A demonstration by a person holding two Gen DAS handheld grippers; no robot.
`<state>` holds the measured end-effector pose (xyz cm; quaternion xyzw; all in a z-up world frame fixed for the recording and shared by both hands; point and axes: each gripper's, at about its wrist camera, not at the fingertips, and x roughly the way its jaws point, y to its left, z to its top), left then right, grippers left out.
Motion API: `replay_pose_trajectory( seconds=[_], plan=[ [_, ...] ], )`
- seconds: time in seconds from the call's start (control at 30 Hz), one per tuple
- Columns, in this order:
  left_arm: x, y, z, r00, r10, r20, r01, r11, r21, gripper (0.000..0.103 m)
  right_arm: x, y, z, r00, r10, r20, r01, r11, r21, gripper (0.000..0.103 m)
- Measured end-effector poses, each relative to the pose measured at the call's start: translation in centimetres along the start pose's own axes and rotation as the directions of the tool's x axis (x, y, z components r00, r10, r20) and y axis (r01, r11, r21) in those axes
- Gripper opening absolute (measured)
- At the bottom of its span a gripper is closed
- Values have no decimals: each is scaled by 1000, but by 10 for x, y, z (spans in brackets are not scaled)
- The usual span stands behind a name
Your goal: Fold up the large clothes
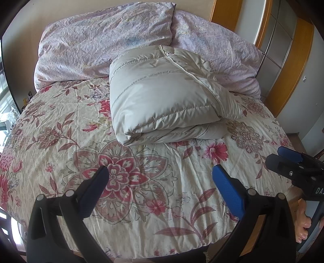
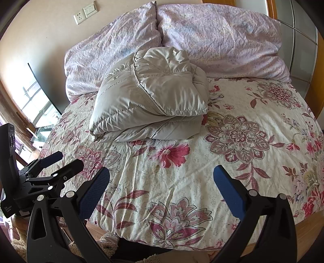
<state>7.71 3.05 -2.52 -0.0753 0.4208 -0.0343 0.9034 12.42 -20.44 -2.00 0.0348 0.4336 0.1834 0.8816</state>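
Note:
A beige quilted down jacket (image 1: 166,95) lies folded into a thick bundle on the floral bedspread (image 1: 101,161), near the pillows. It also shows in the right wrist view (image 2: 154,101). My left gripper (image 1: 162,178) is open and empty, hovering over the bedspread well short of the jacket. My right gripper (image 2: 162,178) is open and empty too, above the front part of the bed. The right gripper also shows at the right edge of the left wrist view (image 1: 291,159). The left gripper also shows at the left of the right wrist view (image 2: 64,159).
Two lilac pillows (image 1: 105,42) (image 1: 218,54) lean at the head of the bed. A wooden wardrobe frame (image 1: 289,66) stands on the right. A window (image 2: 38,105) is on the left, wall sockets (image 2: 85,12) above. A bare foot (image 1: 301,228) shows by the bed's front edge.

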Motion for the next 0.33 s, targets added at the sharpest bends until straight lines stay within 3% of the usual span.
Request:
replay_pose_trajectory(
  seconds=[0.33],
  plan=[
    [1, -1, 1, 1000, -7, -5, 7, 1000, 7, 101, 1, -1, 0, 1000, 0, -1, 0, 1000, -2, 102]
  ],
)
